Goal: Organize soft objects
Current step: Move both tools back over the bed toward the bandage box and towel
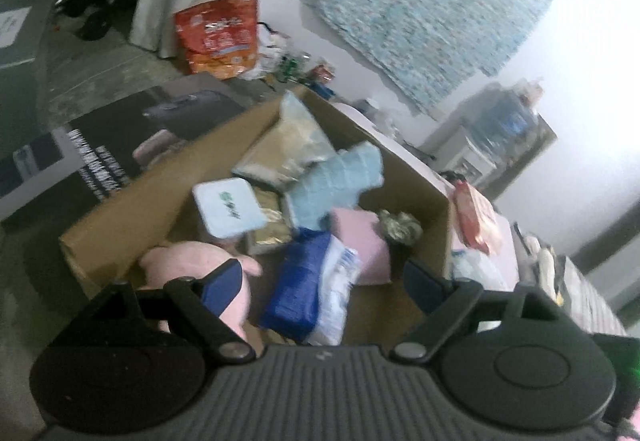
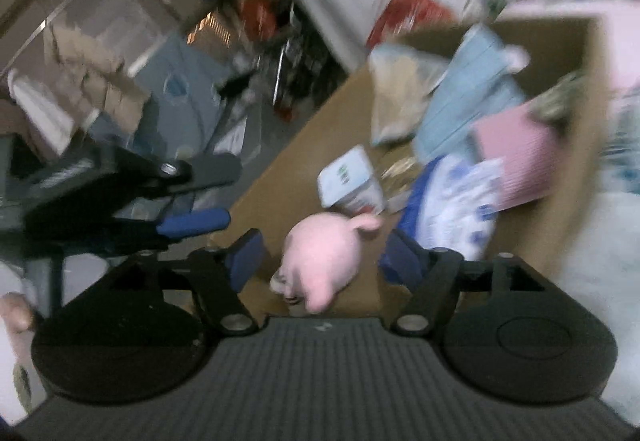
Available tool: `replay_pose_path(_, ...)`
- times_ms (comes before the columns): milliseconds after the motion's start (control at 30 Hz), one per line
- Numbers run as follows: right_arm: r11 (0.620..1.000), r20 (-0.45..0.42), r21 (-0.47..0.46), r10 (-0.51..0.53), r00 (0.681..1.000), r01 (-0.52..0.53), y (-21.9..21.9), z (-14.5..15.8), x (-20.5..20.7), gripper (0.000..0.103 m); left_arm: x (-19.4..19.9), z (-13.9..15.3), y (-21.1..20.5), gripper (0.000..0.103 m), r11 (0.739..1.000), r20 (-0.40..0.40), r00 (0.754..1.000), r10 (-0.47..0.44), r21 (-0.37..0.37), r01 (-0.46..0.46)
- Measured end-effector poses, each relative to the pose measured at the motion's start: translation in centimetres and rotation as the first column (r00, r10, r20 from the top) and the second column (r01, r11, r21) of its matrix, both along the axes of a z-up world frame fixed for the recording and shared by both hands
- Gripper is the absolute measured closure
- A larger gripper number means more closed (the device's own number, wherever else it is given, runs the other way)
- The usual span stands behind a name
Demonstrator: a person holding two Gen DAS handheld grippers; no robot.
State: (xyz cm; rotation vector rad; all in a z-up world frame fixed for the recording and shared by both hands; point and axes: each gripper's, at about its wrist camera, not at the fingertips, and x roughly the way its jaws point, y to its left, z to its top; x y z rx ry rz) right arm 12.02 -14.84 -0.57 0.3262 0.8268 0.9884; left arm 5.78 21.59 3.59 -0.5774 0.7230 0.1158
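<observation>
A cardboard box [image 1: 132, 201] holds soft things: a pink plush pig [image 1: 188, 265], a blue and white packet [image 1: 308, 293], a pink pad [image 1: 364, 241], a light blue cloth [image 1: 336, 181], a white tissue pack [image 1: 228, 205] and a beige bag [image 1: 288, 145]. My left gripper [image 1: 324, 277] is open and empty above the box's near end. My right gripper [image 2: 324, 255] is open, with the pig [image 2: 320, 257] between its fingers, not clamped. The box [image 2: 304, 145] and the left gripper [image 2: 192, 197] also show in the blurred right wrist view.
An orange bag [image 1: 220, 37] and small clutter stand by the white wall behind the box. A patterned cloth [image 1: 416, 5] hangs on the wall. A dark printed mat [image 1: 100, 157] lies left of the box. A bed [image 1: 500, 241] lies to the right.
</observation>
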Motion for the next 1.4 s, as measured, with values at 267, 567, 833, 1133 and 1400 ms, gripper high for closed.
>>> replay_pose_path(267,0.971,0.06,0.065,-0.233,0.971,0.229,-11.4,0.0,-4.6,0.016,0.2,0.4,-6.9,0.009,0.98,0.026,0.985,-0.172,0.107,0.168)
replay_pose_path(567,0.913,0.026,0.119,-0.395,0.918,0.389,-20.1,-1.4,-6.7,0.016,0.9,0.8,-14.6,0.006,0.921,0.009,0.939,-0.343,0.201,0.334)
replay_pose_path(833,0.867,0.004,0.152,-0.481,0.877,0.474,-25.3,-2.8,-7.1,0.016,2.3,1.4,-19.6,0.006,0.864,-0.023,0.904,-0.427,0.286,0.415)
replay_pose_path(1133,0.814,0.044,0.083,-0.58,0.814,0.575,-28.0,-4.4,-3.3,0.016,7.9,2.6,-25.1,0.006,0.756,-0.07,0.85,-0.522,0.423,0.499)
replay_pose_path(1400,0.762,0.122,-0.086,-0.631,0.766,0.642,-28.2,-6.5,5.6,0.02,16.7,0.6,-29.3,0.007,0.689,-0.201,0.801,-0.563,0.42,0.59)
